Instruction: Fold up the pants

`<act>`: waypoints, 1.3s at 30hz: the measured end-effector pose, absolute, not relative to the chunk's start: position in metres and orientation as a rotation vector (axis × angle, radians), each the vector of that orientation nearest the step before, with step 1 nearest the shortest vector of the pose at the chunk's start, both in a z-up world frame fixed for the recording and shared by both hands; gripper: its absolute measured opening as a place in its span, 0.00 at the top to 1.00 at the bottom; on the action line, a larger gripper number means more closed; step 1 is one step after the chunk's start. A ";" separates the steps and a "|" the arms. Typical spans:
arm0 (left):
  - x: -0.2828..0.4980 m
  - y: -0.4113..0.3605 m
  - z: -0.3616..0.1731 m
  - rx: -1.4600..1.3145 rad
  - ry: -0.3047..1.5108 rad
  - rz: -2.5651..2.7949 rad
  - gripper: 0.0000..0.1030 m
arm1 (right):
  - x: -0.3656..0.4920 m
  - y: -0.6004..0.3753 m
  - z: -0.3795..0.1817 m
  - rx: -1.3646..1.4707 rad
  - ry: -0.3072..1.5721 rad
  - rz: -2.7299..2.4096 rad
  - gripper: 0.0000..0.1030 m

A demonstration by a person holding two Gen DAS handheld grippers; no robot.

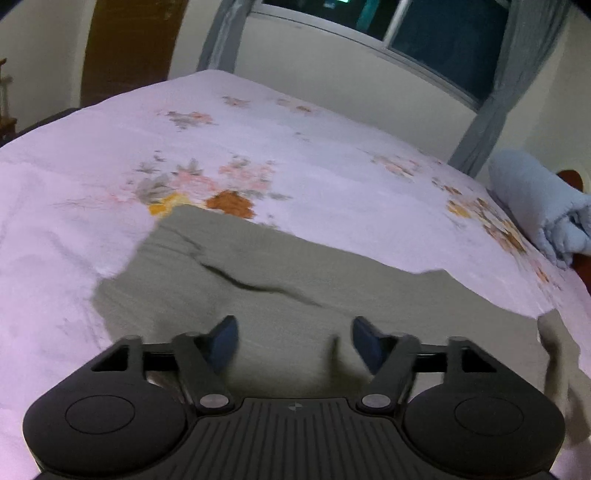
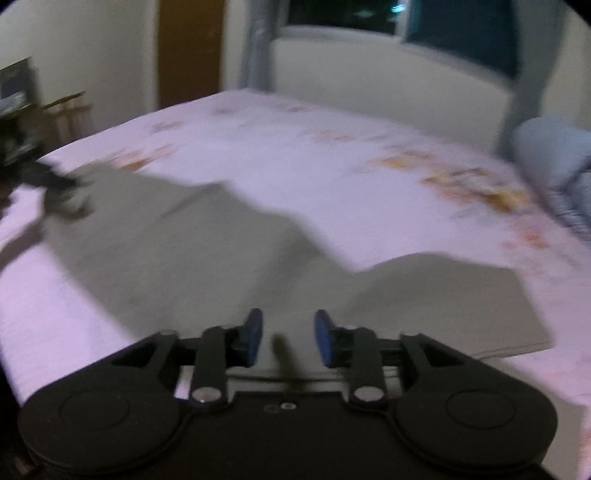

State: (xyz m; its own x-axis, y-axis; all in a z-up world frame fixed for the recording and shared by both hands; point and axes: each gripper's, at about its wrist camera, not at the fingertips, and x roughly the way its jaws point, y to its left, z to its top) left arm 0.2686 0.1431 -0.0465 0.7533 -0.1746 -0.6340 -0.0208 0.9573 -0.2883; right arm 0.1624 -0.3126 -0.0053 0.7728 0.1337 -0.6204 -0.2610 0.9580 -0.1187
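R wrist view, blurred, shows the left gripper [image 2: 55,184] at 9 o'clock over the pants' far end; L wrist view shows a dark crease across the pants [image 1: 258,280]. Both grippers' jaws stand apart w/ nothing between: left gripper wide, right gripper [image 2: 288,338] narrower. Olive pants lie flat at 12 o'clock past both fingertips, on floral bedsheet [image 1: 295,147]. Window [image 1: 443,33], grey curtains [image 1: 491,122], blue blanket [image 1: 539,206] at 3 o'clock.

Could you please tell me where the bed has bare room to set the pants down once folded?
Free: the floral sheet beyond the pants, up to the wall under the window. Crowded: the right edge by the blue blanket roll and the near side under the pants.
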 end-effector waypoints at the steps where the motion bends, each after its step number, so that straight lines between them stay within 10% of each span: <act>1: 0.265 0.136 -0.045 -0.275 0.705 -0.087 0.27 | 0.169 -0.327 -0.001 -0.191 0.649 0.177 0.52; 4: 0.267 0.115 -0.051 -0.215 0.711 -0.100 0.26 | 0.195 -0.374 0.011 -0.132 0.630 0.073 0.40; 17: 0.259 0.072 -0.064 -0.168 0.750 -0.108 0.26 | 0.236 -0.575 -0.066 0.559 0.657 -0.182 0.76; 39: 0.243 0.073 -0.071 -0.203 0.654 0.024 0.24 | 0.262 -0.594 -0.105 0.882 0.657 -0.218 0.89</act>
State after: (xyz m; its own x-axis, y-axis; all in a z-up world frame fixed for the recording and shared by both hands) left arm 0.2435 0.0729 -0.0713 0.7941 -0.0419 -0.6063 -0.0855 0.9800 -0.1797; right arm 0.2620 -0.5944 -0.1050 0.7844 0.0853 -0.6144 0.4360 0.6286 0.6440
